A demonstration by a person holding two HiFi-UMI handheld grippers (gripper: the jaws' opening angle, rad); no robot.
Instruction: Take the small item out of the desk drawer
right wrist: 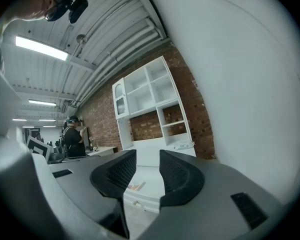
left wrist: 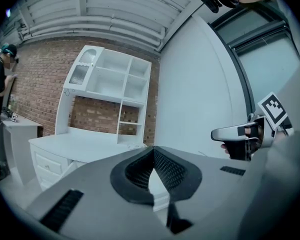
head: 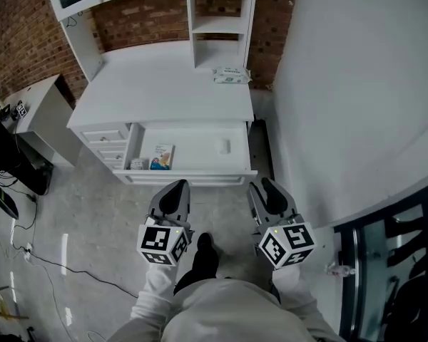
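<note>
The small item (head: 223, 146) lies in the open drawer (head: 192, 174), toward its right. The right tongs (head: 269, 191) stand partly apart and empty; the left tongs (head: 175, 191) are closed. Both are short of the drawer. Reach in with the right, straddling the item squarely.

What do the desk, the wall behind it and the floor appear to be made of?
The desk is probably painted wood or board. It is an even, smooth matte white, with panelled drawer fronts.
The wall is exposed brick, red-brown with pale mortar lines.
The floor looks like polished concrete or stone tile. It is mottled grey with a slight sheen, but I cannot tell which.
</note>
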